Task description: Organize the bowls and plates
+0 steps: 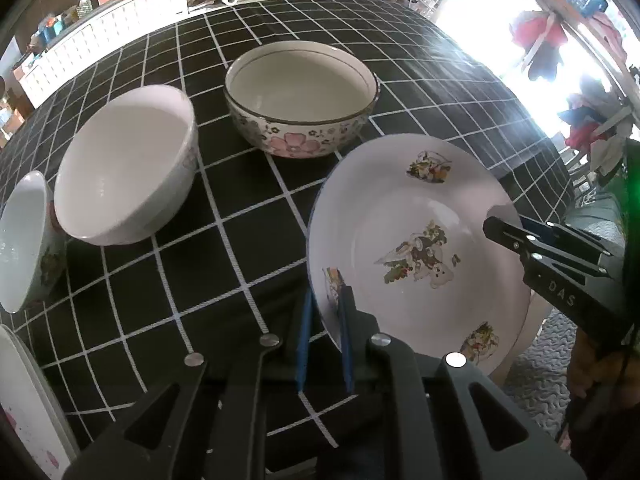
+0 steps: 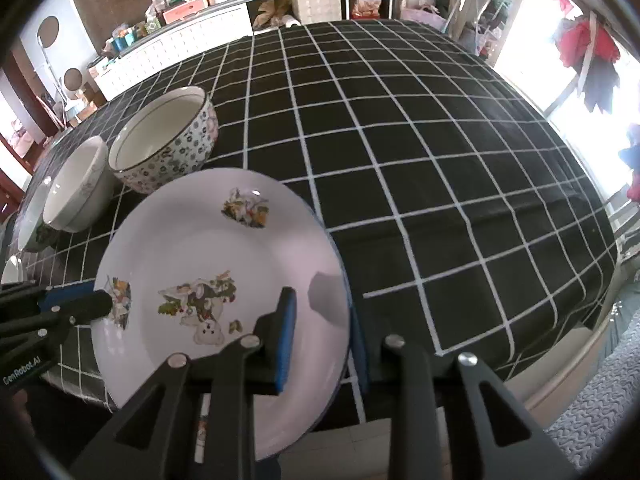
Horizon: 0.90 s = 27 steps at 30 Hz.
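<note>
A table covered by a black cloth with a white grid (image 2: pixel 440 160) is seen in both wrist views. At its near edge a white plate with printed cartoon figures (image 1: pixel 408 240) is held tilted, partly over the table edge, and is gripped from two sides. The left gripper (image 1: pixel 325 336) is closed on the plate's rim at the left, one blue pad lying on the upper face and the other below the rim. The right gripper (image 2: pixel 326 344) is closed on the opposite rim, one blue pad (image 2: pixel 286 336) resting on the plate's face and the other behind its edge. Behind the plate a floral-patterned bowl (image 1: pixel 302 100) stands upright on the cloth. To its left a plain white bowl (image 1: pixel 124 164) is seen, and just beside that a smaller bowl (image 1: pixel 24 240) at the frame edge; whether these two touch cannot be told. A further white plate edge (image 1: pixel 24 408) is noted at the lower left corner of the left wrist view.
</note>
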Each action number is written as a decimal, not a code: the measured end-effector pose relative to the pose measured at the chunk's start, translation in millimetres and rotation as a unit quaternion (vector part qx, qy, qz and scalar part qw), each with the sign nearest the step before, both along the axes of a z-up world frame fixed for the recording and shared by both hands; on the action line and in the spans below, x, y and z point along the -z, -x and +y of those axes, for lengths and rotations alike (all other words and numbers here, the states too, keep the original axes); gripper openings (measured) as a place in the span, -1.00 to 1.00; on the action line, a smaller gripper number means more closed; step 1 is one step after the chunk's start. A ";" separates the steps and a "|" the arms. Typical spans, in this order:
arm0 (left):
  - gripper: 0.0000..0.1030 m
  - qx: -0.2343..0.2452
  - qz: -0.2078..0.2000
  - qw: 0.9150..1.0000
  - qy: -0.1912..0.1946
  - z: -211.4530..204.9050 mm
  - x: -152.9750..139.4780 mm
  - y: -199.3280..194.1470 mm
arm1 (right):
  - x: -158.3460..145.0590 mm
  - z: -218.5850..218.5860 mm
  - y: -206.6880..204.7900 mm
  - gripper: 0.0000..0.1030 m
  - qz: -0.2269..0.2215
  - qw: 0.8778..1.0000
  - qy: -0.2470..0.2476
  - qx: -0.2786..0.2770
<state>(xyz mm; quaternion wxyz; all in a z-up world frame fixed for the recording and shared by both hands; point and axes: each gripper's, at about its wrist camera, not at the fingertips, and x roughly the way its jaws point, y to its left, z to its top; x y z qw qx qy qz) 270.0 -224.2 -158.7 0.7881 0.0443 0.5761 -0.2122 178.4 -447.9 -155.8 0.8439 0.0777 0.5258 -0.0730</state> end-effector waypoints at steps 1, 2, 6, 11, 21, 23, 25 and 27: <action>-0.78 -0.004 0.004 1.000 0.001 1.8 0.3 -0.7 | -0.5 1.5 0.7 -0.41 0.000 1.000 0.000 -0.001; -0.78 -0.008 0.008 1.000 0.001 4.5 0.7 -1.4 | -1.1 3.8 1.4 -0.41 0.000 1.000 0.003 -0.005; -0.78 -0.019 0.002 1.000 -0.012 13.3 1.0 -0.7 | -0.8 19.8 4.6 -0.41 0.003 0.999 0.027 -0.025; -0.78 -0.053 0.011 0.999 -0.005 44.5 2.3 6.5 | -0.2 42.5 6.9 -0.41 0.003 0.998 0.020 -0.053; -0.78 -0.127 0.018 0.991 -0.024 112.0 4.7 26.2 | 2.7 113.5 2.5 -0.41 0.009 0.991 0.018 -0.133; -0.78 -0.144 0.019 0.989 -0.029 125.0 4.8 27.8 | 2.4 126.6 0.7 -0.41 0.011 0.989 0.012 -0.145; -0.78 -0.153 0.019 0.988 -0.031 134.7 4.4 31.2 | 2.2 139.6 -0.2 -0.41 0.012 0.988 0.012 -0.156; -0.78 -0.163 0.021 0.986 -0.029 144.3 3.8 34.4 | 3.4 148.6 -4.9 -0.41 0.014 0.986 0.014 -0.164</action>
